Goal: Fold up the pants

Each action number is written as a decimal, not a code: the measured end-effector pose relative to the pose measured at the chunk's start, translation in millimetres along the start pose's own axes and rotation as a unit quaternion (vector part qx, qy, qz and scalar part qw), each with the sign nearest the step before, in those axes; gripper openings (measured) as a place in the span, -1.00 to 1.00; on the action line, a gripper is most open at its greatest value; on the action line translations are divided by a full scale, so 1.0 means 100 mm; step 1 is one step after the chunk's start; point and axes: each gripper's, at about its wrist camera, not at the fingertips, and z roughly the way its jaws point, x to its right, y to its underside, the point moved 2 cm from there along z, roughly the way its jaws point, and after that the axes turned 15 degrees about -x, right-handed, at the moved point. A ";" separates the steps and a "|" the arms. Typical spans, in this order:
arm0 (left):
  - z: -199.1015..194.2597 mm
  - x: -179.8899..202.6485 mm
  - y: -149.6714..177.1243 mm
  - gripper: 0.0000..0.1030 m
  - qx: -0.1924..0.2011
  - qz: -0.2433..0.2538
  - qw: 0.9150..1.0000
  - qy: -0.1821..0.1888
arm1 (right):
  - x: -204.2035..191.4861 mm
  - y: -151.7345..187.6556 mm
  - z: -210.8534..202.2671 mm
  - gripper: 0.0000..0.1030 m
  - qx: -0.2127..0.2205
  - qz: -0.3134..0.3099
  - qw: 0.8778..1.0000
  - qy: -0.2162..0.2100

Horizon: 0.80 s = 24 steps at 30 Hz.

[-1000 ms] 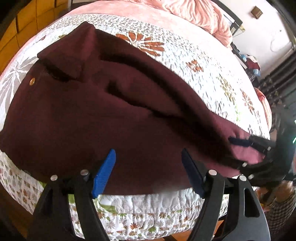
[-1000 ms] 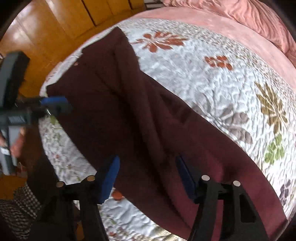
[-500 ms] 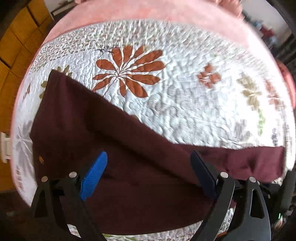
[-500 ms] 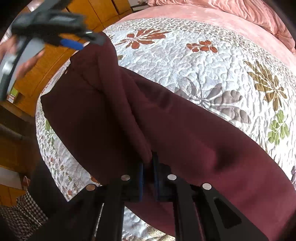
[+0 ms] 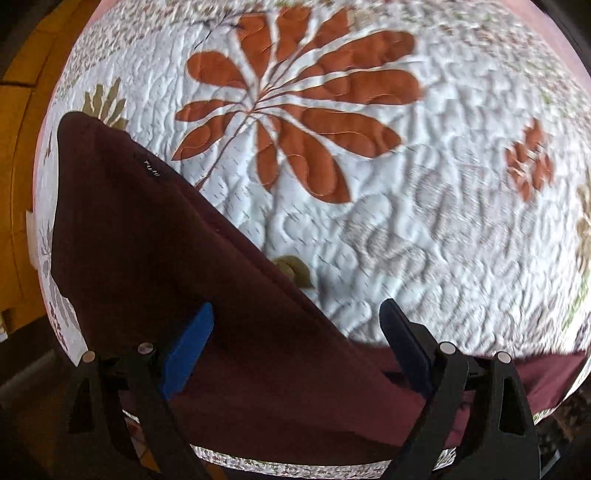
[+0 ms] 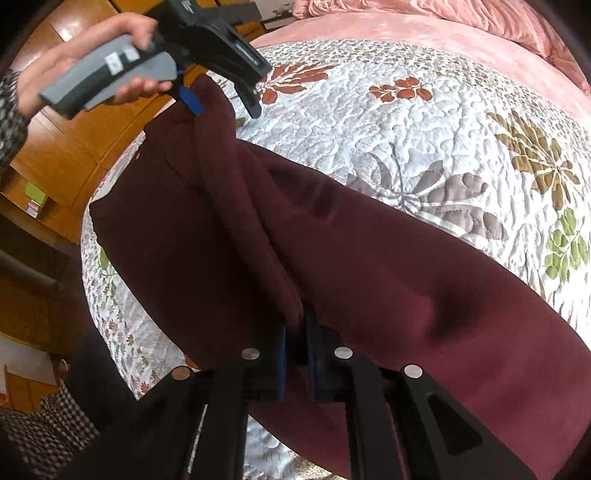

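- The left gripper (image 5: 295, 347) points steeply down at the bed; its fingers (image 5: 188, 347) stand wide apart with nothing clamped, and the pants lie below the gap.
- In the right wrist view a hand (image 6: 77, 62) at 10 o'clock holds that left gripper's grey handle above the far corner of the pants.
- The right gripper (image 6: 295, 354) tilts down at 6 o'clock, its fingers (image 6: 280, 354) together, clamped on a raised fold of the pants.
- A white quilt (image 5: 424, 240) with orange, grey and green leaf prints covers the bed; a pink blanket (image 6: 461, 33) lies at 1 o'clock, wooden floor (image 6: 74, 147) at 9 o'clock.
- A checked sleeve (image 6: 44, 435) shows at 7 o'clock.
- The pants (image 6: 369, 258) are dark maroon and lie along the near edge of the quilt, running from 10 to 4 o'clock, with a long ridge of bunched cloth leading to the right fingers.
- A small light label (image 5: 150, 168) sits near their upper edge in the left wrist view.
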 end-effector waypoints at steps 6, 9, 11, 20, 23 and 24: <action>0.04 -0.18 -0.09 -0.28 -0.015 -0.022 0.999 -0.019 | 0.01 0.01 -0.01 -0.82 0.004 0.002 1.000 -0.006; -0.01 -0.31 -0.02 -0.51 -0.006 -0.022 1.000 -0.002 | 0.01 0.02 -0.02 -0.82 0.008 0.007 1.000 -0.009; -0.05 -0.41 0.08 -0.59 0.005 -0.022 1.000 0.015 | 0.01 0.03 -0.04 -0.82 0.010 0.010 1.000 -0.011; -0.24 -0.92 1.19 -0.69 0.159 -0.031 0.983 0.086 | -0.04 0.12 -0.20 -0.82 0.027 0.014 0.999 -0.011; -0.18 -1.03 1.73 -0.69 0.230 -0.038 0.968 0.094 | -0.06 0.17 -0.23 -0.82 0.030 0.015 0.999 -0.009; -0.21 -0.98 1.83 -0.69 0.244 -0.041 0.964 0.096 | -0.07 0.19 -0.24 -0.82 0.030 0.016 0.999 -0.007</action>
